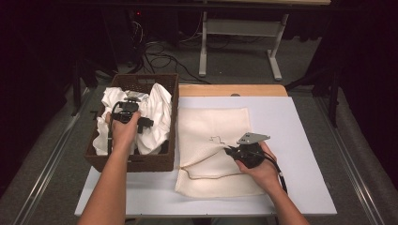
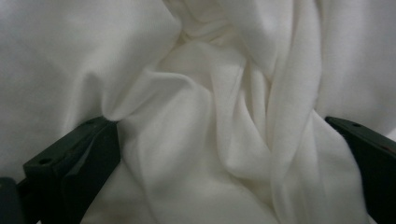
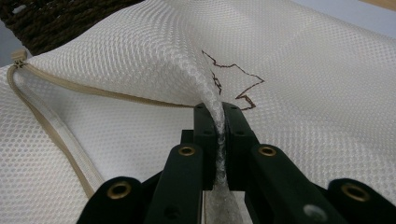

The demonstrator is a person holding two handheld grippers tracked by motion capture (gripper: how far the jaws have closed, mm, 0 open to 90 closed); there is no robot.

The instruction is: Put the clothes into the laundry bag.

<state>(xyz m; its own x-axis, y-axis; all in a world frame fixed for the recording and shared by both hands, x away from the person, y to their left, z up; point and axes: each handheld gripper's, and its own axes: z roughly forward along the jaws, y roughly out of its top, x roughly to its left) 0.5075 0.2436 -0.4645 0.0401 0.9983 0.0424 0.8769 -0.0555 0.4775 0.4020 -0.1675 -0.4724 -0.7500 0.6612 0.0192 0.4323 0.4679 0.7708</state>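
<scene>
On the bench: a cream mesh bag [image 1: 213, 140] lies flat on the white surface, just beside a brown woven basket [image 1: 136, 161] at the bench's left edge
Basket: holds crumpled white cloth [image 1: 157, 110]; the folds bulge above the rim
Left gripper [image 1: 126, 110]: down in the basket over the cloth; jaws stand wide apart, one either side of a bunched fold [image 2: 210, 140], the left jaw touching the fabric
Right gripper [image 1: 230, 151]: at the bag's middle; jaws clamped together on a pinch of mesh [image 3: 217, 116], pulling it up into a ridge
Bag details: beige zipper [image 3: 56, 126] along the raised edge; a dark stitched outline [image 3: 233, 84] just beyond the jaws
</scene>
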